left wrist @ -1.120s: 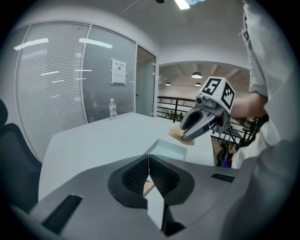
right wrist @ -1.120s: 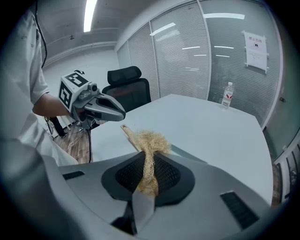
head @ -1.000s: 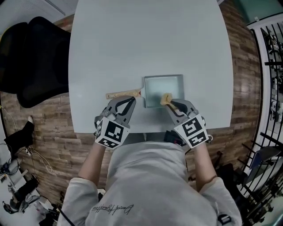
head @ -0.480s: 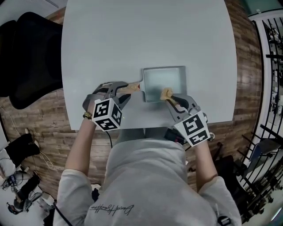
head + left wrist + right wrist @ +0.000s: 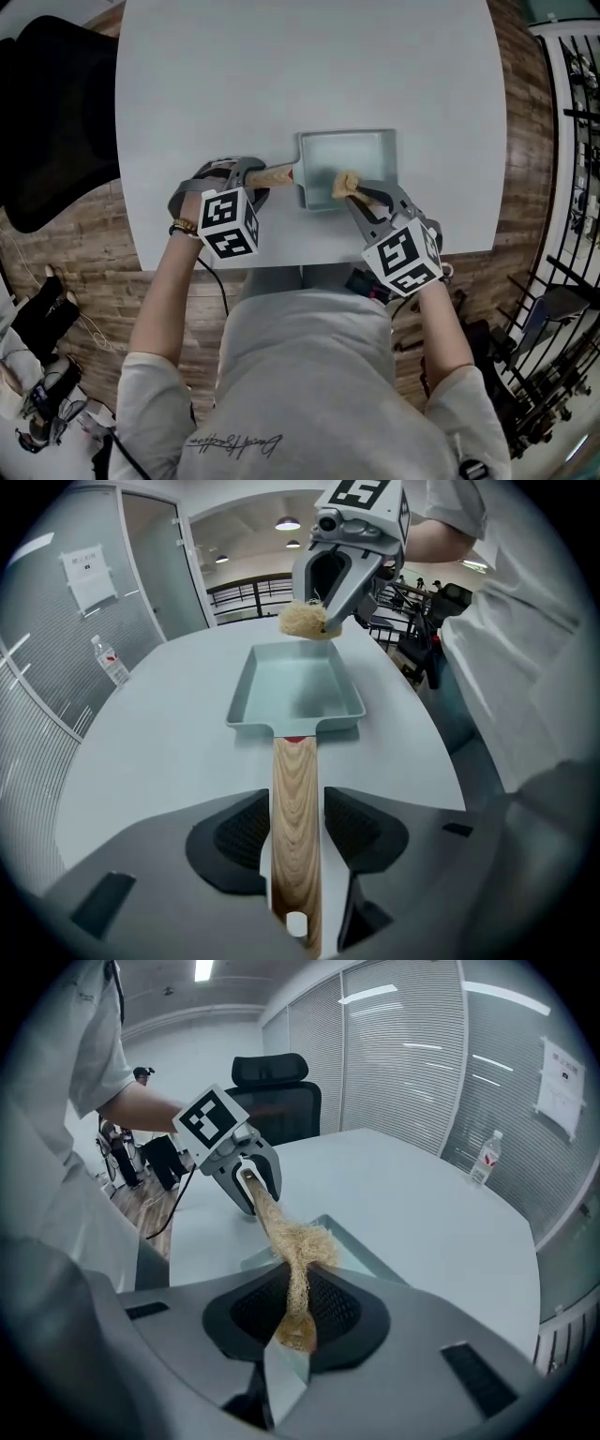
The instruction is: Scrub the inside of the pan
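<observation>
A pale teal rectangular pan [image 5: 352,159] with a wooden handle [image 5: 279,173] lies on the white table [image 5: 281,75], handle pointing left. My left gripper [image 5: 255,178] straddles the handle [image 5: 296,780]. Its jaws have just been opening and stand open, with the handle between the pads and a thin gap on the right side. My right gripper [image 5: 362,195] is shut on a tan fibre scrubber [image 5: 345,184], which hangs over the pan's near wall. The scrubber [image 5: 300,1239] sticks out past the pads, above the pan [image 5: 370,1251]. The left gripper view shows the pan's inside [image 5: 300,682] bare.
A black office chair [image 5: 52,112] stands left of the table. A water bottle [image 5: 485,1159] stands far off on the table top. The table's front edge [image 5: 281,267] runs just under both hands. Black metal racks [image 5: 572,141] line the right side.
My left gripper moved from beside the handle's end onto the handle, rolled over, and its jaws opened round it. My right gripper, still holding the scrubber, sank a little at the pan's near wall.
</observation>
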